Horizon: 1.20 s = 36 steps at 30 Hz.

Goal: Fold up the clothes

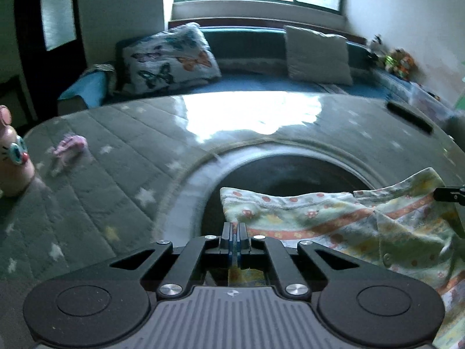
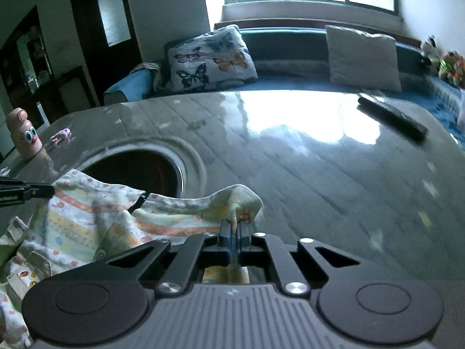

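Observation:
A small patterned garment [image 1: 334, 221], pale green with orange stripes and little prints, lies rumpled on a glossy grey star-patterned table cover [image 1: 122, 157]. My left gripper [image 1: 234, 232] is shut on the garment's left edge, cloth pinched between its pads. In the right wrist view the same garment [image 2: 96, 218] spreads to the left, and my right gripper [image 2: 234, 228] is shut on its raised right corner. Each gripper's tip shows at the edge of the other view: the right gripper [image 1: 449, 193] at far right, the left gripper [image 2: 26, 192] at far left.
A dark round hole [image 2: 139, 171] in the table cover sits just behind the garment. A pink toy figure with eyes [image 2: 26, 136] and a small pink item [image 1: 68, 147] stand at the left. A dark remote [image 2: 392, 119] lies far right. A sofa with pillows [image 1: 171, 55] is behind.

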Each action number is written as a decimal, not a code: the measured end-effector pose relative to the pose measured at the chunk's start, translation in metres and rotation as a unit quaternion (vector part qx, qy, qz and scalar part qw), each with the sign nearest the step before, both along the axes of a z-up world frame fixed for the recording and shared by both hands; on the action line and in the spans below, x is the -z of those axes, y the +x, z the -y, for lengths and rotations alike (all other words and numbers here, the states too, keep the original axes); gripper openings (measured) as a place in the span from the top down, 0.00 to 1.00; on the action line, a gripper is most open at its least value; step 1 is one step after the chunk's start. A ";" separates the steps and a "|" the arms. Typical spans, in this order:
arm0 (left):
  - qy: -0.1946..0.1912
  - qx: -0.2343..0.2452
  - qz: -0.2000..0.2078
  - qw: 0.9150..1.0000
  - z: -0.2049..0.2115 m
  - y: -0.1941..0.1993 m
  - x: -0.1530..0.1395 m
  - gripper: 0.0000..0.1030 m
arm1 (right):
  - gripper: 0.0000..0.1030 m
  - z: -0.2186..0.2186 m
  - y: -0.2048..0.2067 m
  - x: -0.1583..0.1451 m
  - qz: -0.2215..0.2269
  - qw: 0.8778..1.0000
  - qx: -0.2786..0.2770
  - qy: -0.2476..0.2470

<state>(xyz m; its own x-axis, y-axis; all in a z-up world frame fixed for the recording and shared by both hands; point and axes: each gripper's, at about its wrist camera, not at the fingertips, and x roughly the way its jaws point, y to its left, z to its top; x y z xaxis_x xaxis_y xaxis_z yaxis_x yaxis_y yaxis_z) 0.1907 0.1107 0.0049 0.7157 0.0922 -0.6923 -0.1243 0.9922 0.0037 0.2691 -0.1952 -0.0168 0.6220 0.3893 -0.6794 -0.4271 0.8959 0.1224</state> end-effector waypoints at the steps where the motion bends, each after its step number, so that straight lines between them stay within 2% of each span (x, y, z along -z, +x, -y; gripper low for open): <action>1: 0.001 -0.005 0.003 1.000 -0.004 0.003 -0.002 0.97 | 0.98 -0.006 0.007 -0.001 0.003 1.000 -0.003 -0.001; 6: 0.004 -0.026 0.008 1.000 -0.026 0.024 -0.006 0.97 | 0.98 -0.030 0.039 -0.001 0.018 1.000 -0.006 0.004; 8: 0.005 -0.024 0.003 1.000 -0.029 0.031 -0.003 0.97 | 0.97 -0.037 0.052 0.003 0.007 1.000 -0.008 0.004; 11: 0.016 -0.018 -0.003 1.000 -0.028 0.037 0.001 0.95 | 0.92 -0.046 0.063 0.010 0.002 1.000 -0.003 -0.016; 16: 0.027 -0.016 -0.007 0.999 -0.027 0.042 0.004 0.95 | 0.89 -0.059 0.050 0.001 0.058 0.997 -0.005 -0.048; 21: 0.025 -0.003 -0.003 1.000 -0.019 0.042 0.003 0.95 | 0.90 -0.087 0.042 -0.003 0.019 0.996 -0.086 0.002; 25: 0.021 0.016 -0.007 1.000 -0.009 0.043 0.005 0.94 | 0.90 -0.118 0.037 0.005 -0.005 0.991 -0.135 0.012; 30: 0.015 0.050 -0.016 0.998 0.007 0.048 0.007 0.94 | 0.90 -0.140 0.035 0.017 -0.014 0.988 -0.153 0.004; 36: 0.009 0.073 -0.028 0.997 0.023 0.063 0.014 0.87 | 0.89 -0.141 0.042 0.023 -0.025 0.990 -0.138 0.017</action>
